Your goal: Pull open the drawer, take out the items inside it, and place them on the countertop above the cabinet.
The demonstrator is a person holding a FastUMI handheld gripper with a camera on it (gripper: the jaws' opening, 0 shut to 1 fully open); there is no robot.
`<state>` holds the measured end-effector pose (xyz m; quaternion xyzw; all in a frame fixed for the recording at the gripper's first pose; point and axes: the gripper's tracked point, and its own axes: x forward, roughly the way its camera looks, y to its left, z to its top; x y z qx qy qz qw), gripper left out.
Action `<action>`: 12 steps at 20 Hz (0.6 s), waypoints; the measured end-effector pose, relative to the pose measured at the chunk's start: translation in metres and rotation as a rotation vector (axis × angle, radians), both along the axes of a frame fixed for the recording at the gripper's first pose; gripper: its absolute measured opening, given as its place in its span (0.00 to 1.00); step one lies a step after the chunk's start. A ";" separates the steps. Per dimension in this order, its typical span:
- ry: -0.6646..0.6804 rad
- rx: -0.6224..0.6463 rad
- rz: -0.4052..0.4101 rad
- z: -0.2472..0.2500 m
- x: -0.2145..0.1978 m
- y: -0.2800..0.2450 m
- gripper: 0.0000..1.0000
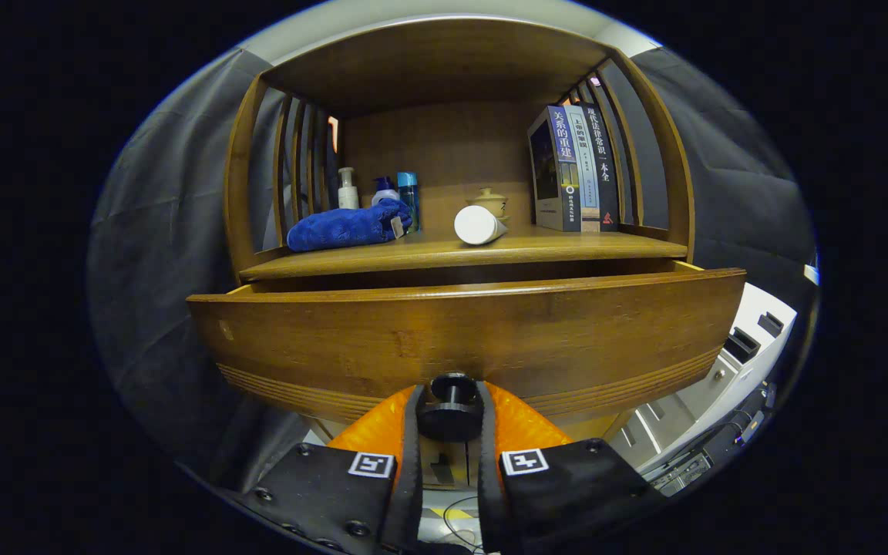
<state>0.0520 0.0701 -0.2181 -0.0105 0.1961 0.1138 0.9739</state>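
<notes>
A wooden cabinet's drawer [467, 331] is pulled out a little, its curved front close before me. My gripper [450, 412] is shut on the drawer's dark round knob [450, 407], one finger pressing on each side of it. The drawer's inside is hidden behind its front. Above it runs the wooden countertop [567, 248]. On the countertop lie a folded blue towel [348, 226] at the left and a white bottle [478, 225] on its side near the middle.
Behind the towel stand small bottles [347, 188], one of them blue [408, 196]. A small lidded cup [489, 202] and upright books [575, 169] stand further right. Curved wooden slats [297, 166] and a shelf [436, 65] enclose the countertop. White furniture [737, 362] lies low right.
</notes>
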 end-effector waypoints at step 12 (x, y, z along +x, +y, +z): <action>0.086 -0.018 0.007 -0.003 -0.046 -0.006 0.38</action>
